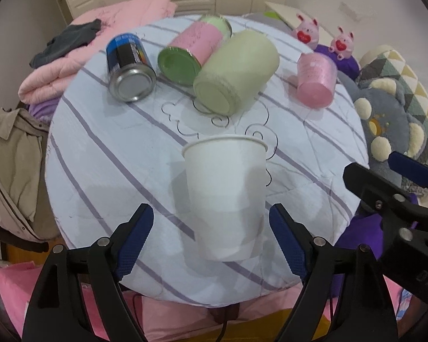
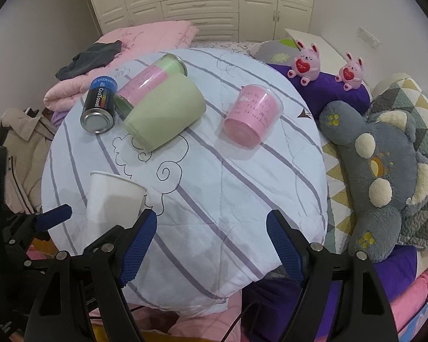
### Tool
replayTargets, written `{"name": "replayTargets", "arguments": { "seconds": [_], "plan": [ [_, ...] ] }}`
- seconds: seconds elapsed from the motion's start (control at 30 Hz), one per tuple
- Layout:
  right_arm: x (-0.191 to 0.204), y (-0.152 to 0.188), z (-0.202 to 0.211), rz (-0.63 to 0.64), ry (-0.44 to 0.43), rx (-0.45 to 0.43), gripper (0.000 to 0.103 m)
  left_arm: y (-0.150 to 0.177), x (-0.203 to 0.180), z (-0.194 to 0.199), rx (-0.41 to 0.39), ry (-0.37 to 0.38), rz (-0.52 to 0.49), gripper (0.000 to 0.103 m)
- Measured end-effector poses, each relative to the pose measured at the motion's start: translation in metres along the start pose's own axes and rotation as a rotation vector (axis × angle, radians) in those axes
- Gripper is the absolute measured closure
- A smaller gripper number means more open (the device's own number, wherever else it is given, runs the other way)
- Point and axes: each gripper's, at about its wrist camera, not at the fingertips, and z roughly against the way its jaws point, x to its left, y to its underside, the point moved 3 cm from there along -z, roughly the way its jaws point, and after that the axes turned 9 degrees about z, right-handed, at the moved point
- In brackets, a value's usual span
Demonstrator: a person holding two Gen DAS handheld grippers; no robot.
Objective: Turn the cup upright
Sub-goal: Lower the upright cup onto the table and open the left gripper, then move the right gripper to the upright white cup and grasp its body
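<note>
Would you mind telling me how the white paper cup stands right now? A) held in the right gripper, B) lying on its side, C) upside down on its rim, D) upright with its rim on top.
D: the white paper cup stands rim-up on the striped quilt, between the open fingers of the left gripper, which do not touch it.

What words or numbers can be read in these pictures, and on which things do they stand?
"CoolTowel": on the blue and black can, along its side.
Blue band at the can's top: letters too distorted to read.
Pink cup: red handwriting, too blurred.
Pink-labelled jar: faint writing, unreadable.
White cup: no text.
</note>
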Motion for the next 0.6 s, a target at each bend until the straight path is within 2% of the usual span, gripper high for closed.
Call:
{"name": "replayTargets", "arguments": {
  "seconds": [0.3,0.6],
  "plan": [
    [0.026,-0.003,0.012,0.005,-0.007,-0.006,0.022,-0.003,0.029,0.02,-0.051,0.018,-0.021,0.015],
    [0.069,-0.013,0.001,0.05,-0.036,0.031,0.022,-0.008,0.083,0.019,-0.06,-0.032,-0.013,0.015]
  ]
}}
